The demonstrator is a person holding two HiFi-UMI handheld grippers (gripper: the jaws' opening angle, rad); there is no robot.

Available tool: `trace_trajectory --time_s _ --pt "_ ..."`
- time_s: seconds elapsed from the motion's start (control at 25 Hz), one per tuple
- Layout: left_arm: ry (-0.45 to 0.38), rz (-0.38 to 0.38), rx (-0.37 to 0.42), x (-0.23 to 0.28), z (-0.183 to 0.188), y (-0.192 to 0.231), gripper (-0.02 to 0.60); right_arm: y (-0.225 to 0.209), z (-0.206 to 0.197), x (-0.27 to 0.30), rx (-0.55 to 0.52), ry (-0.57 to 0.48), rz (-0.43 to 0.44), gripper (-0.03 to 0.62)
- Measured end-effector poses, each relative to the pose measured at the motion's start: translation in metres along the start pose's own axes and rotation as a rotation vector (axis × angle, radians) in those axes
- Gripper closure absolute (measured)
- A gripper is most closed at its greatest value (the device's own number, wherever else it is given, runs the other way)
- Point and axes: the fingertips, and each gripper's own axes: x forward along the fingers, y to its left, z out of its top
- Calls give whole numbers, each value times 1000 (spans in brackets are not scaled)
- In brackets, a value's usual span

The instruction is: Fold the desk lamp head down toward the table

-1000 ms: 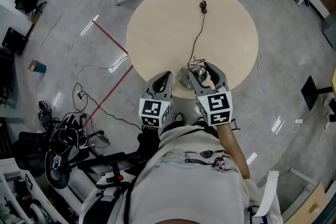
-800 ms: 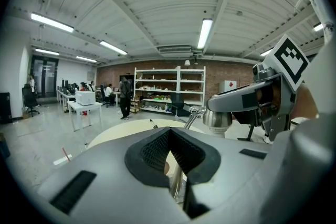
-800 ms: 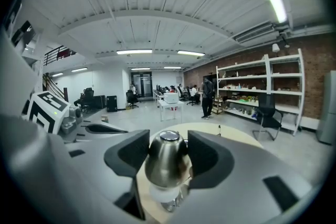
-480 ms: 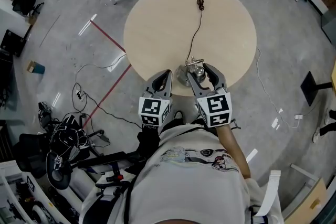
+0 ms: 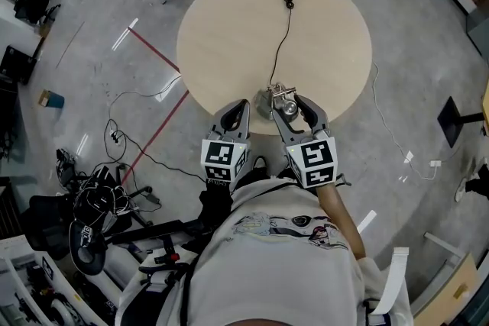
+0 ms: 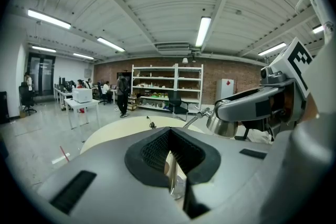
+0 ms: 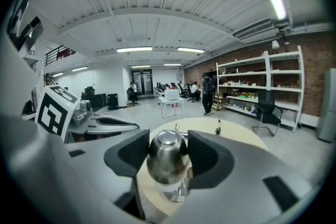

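A desk lamp stands at the near edge of the round wooden table (image 5: pixel 229 27). Its chrome head (image 5: pixel 289 108) (image 7: pixel 166 157) sits between the pads of my right gripper (image 5: pixel 294 104) (image 7: pixel 168 156), which is shut on it from both sides. The lamp's base (image 5: pixel 264 104) (image 7: pixel 176 194) rests on the table just below the head. Its black cable (image 5: pixel 281 34) runs across to the table's far edge. My left gripper (image 5: pixel 240 108) (image 6: pixel 170 162) hovers beside the lamp on the left, shut and holding nothing. The left gripper view shows the lamp head (image 6: pixel 227 126) to its right.
A red tape line (image 5: pixel 157 57) crosses the concrete floor left of the table. Loose cables (image 5: pixel 114 137) and dark equipment (image 5: pixel 84 217) lie at the lower left. A white cable (image 5: pixel 390 133) trails on the right. Shelving (image 6: pixel 165 86) and people stand far off.
The table sits slightly higher in the head view, and the right gripper with the lamp head has edged forward. The left gripper has barely moved.
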Motion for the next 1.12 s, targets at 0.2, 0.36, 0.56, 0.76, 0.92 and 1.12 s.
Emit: trace_trajectory --time_s 0.2,0.36,0.56,0.76,0.92,1.12 --pt "4 1 2 -1 2 -2 580 1 -11 -9 -20 19 -7 359" --pt "8 -1 6 -1 0 -3 580 2 -19 -11 -24 28 -8 361" --pt "15 -11 11 -1 -3 -5 580 5 -24 -12 -28 35 -9 361" --pt "21 -15 11 0 -3 -5 580 6 -31 -14 -30 51 -10 361" --pt "22 -20 14 1 -5 -8 580 6 -40 -18 -30 63 -12 361" --pt "21 -29 15 4 -5 -11 580 6 -48 -20 -34 78 -13 361"
